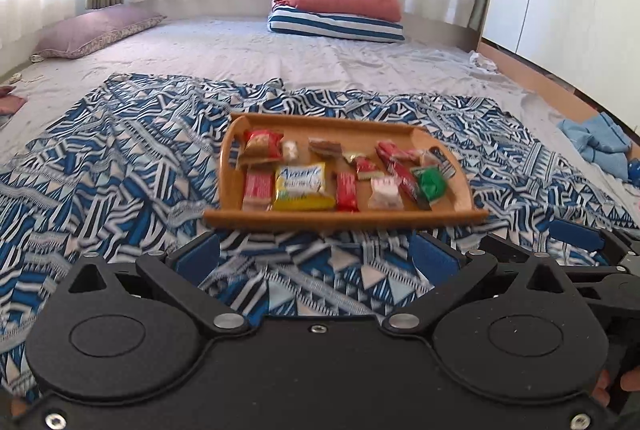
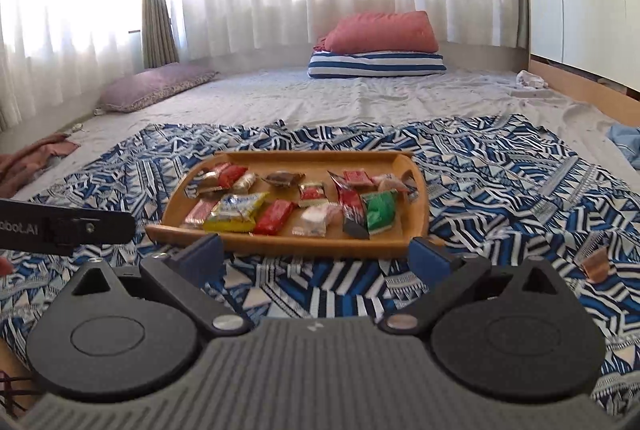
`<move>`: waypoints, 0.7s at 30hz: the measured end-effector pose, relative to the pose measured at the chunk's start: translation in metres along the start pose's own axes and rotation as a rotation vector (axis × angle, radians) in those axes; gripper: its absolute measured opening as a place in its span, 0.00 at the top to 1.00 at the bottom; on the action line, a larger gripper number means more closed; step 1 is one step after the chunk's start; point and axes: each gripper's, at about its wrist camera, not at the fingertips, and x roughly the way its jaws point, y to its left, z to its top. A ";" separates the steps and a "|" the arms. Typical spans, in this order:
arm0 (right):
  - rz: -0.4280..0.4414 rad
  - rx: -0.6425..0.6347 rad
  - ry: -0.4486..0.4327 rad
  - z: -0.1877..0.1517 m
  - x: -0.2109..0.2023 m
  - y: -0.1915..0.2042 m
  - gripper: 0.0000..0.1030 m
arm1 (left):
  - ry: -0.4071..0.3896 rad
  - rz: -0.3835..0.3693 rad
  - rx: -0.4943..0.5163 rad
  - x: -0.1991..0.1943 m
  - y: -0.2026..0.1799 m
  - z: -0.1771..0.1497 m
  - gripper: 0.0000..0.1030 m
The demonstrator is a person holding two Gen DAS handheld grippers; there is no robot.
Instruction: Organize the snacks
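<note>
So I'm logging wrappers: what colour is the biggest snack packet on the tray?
Yellow packet, with a pale blue-and-white panel; clearest in the left wrist view.

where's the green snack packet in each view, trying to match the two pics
Left wrist view: the green snack packet lies at the right end of the wooden tray, right of centre in the picture.
Right wrist view: the green snack packet lies at the tray's right end, just right of centre.
Shared landmark: the yellow packet on the tray's near left side, well left of the green one in both.
</note>
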 end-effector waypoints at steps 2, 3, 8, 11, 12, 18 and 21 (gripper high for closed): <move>-0.015 -0.004 0.002 -0.009 -0.004 -0.002 0.00 | 0.001 0.009 -0.007 -0.006 0.002 -0.011 0.00; -0.023 -0.004 0.004 -0.015 -0.006 -0.003 0.00 | 0.003 0.013 -0.014 -0.007 0.003 -0.016 0.00; -0.058 -0.018 0.026 -0.039 -0.007 -0.003 0.00 | 0.021 0.066 -0.047 -0.001 0.013 -0.044 0.00; -0.072 -0.044 0.037 -0.052 -0.005 0.001 0.00 | 0.051 0.092 -0.046 0.008 0.017 -0.060 0.00; -0.075 -0.056 0.038 -0.055 -0.005 0.002 0.00 | 0.059 0.098 -0.046 0.011 0.018 -0.065 0.00; -0.091 -0.094 0.065 -0.071 0.007 0.011 0.00 | 0.096 0.120 -0.064 0.033 0.024 -0.085 0.00; -0.095 -0.084 0.090 -0.078 0.015 0.011 0.00 | 0.108 0.136 -0.057 0.042 0.027 -0.092 0.00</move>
